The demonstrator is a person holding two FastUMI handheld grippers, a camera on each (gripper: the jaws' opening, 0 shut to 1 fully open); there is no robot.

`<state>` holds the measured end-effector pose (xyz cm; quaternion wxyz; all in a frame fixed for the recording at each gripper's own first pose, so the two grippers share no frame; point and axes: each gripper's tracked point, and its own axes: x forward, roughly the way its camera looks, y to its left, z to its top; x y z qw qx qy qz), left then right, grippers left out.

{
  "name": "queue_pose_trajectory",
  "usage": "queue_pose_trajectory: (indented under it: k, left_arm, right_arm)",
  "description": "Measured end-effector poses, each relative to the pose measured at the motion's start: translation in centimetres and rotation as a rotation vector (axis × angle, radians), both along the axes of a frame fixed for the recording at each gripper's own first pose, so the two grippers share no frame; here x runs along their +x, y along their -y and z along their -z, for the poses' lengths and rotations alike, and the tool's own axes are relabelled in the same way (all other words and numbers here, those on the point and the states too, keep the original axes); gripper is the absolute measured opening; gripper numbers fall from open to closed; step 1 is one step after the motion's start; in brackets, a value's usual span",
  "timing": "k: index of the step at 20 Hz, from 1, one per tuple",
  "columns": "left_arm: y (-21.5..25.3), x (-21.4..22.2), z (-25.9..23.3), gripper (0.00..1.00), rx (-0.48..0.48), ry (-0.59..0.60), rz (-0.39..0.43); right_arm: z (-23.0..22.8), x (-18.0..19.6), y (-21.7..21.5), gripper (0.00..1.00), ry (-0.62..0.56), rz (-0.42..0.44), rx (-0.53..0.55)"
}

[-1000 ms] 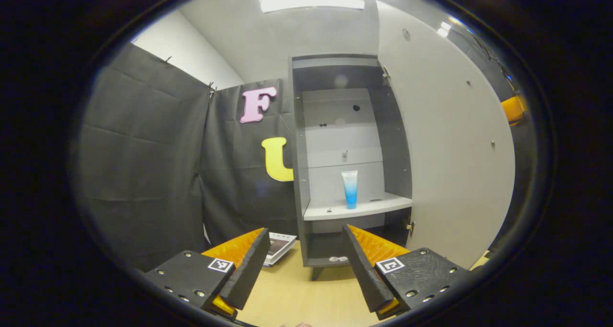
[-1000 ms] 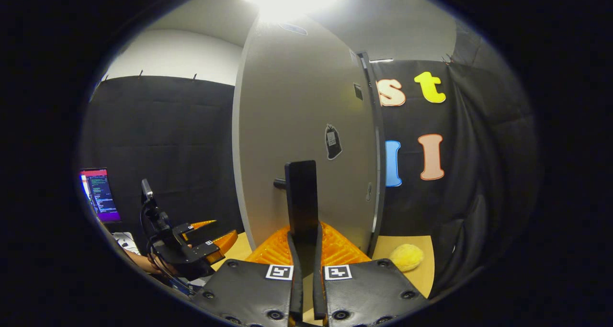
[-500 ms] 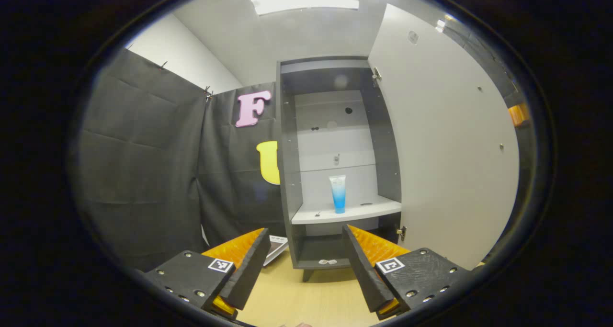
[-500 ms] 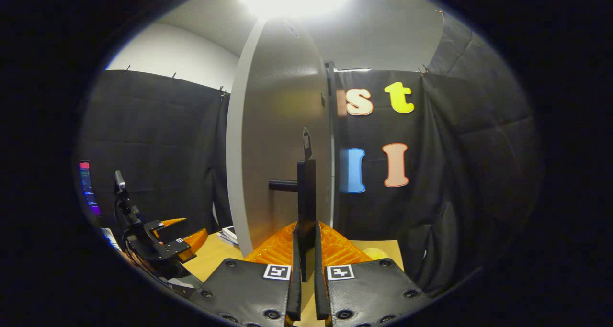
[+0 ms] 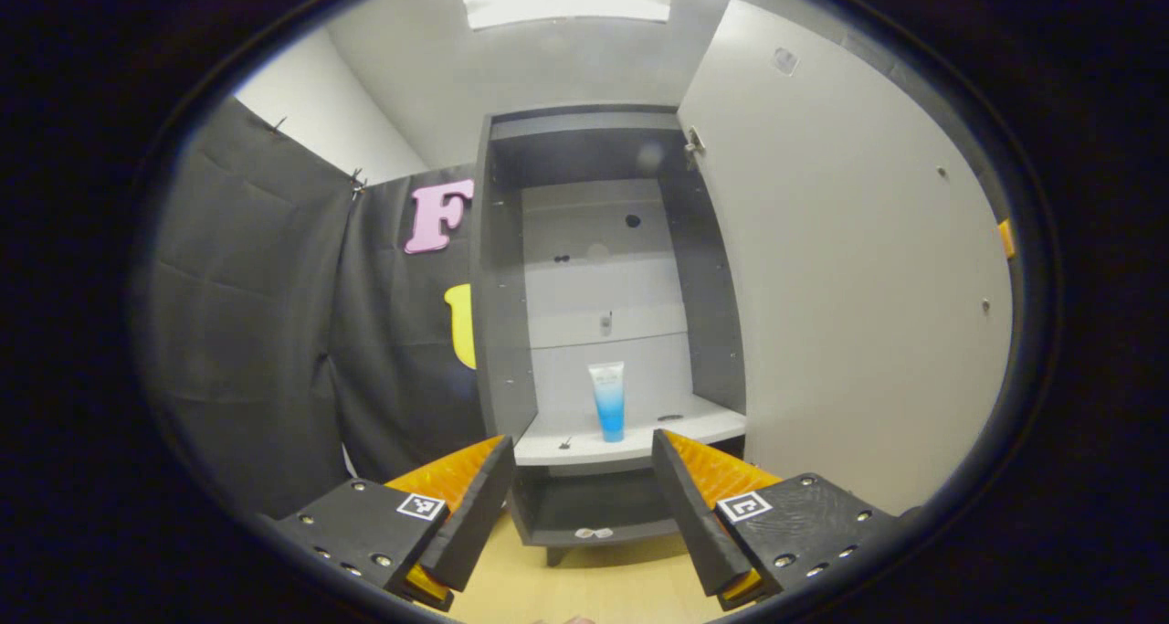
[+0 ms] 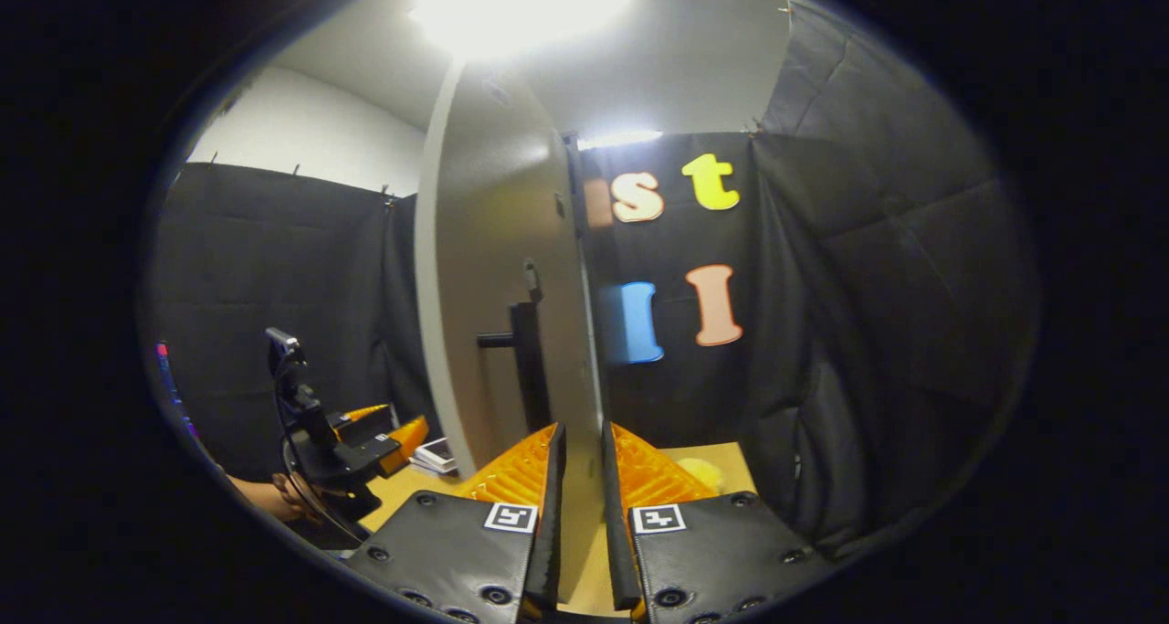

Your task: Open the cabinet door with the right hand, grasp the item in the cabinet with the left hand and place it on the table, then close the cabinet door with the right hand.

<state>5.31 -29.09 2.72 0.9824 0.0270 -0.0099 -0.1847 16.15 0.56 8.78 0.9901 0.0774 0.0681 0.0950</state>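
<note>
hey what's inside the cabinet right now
A blue and white tube stands upright on the middle shelf of the open cabinet. Something small and pale lies on the bottom shelf, too small to identify. The left gripper's fingers cover part of the lower compartment.

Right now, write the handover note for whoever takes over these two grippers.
Left gripper: open, empty, aimed into the open cabinet, not yet at the shelf.
Right gripper: fingers a narrow gap apart, gripping nothing; the door handle stands just left of them.
Tube: upright on the cabinet's shelf.
Done: cabinet door is open wide.
Left: grasp the tube with the left gripper, set it on the table, close the door with the right.
</note>
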Motion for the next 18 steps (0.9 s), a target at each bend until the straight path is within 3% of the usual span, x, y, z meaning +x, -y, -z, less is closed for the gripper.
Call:
queue_pose_trajectory:
  k: [2, 3, 5, 9, 10, 11, 18]
  left_arm:
    - [1.4, 2.3, -0.3, 0.9, -0.013, -0.006, 0.021]
    - [2.0, 3.6, -0.5, 0.9, -0.023, -0.007, 0.031]
    - [3.1, 5.8, -0.8, 0.91, -0.036, -0.004, 0.041]
    - [5.1, 10.4, -0.7, 0.9, -0.042, -0.006, 0.049]
    - [5.7, 11.7, -0.6, 0.9, -0.046, -0.009, 0.051]
    - [6.3, 12.9, -0.3, 0.9, -0.048, -0.015, 0.051]
    - [10.5, 19.3, 2.7, 0.9, -0.022, -0.065, 0.085]
  right_arm:
    - [1.0, -0.6, 2.7, 0.23, -0.013, 0.107, -0.03]
    - [1.4, -0.5, 3.7, 0.34, -0.018, 0.158, -0.042]
    - [2.0, -0.4, 5.6, 1.0, -0.02, 0.262, -0.07]
    - [2.6, 0.0, 7.9, 0.97, -0.018, 0.394, -0.11]
    - [2.6, 0.1, 8.2, 0.92, -0.018, 0.411, -0.104]
    - [2.6, 0.3, 8.3, 0.97, -0.019, 0.429, -0.096]
    - [4.5, 2.8, 10.3, 0.97, -0.063, 0.536, -0.091]
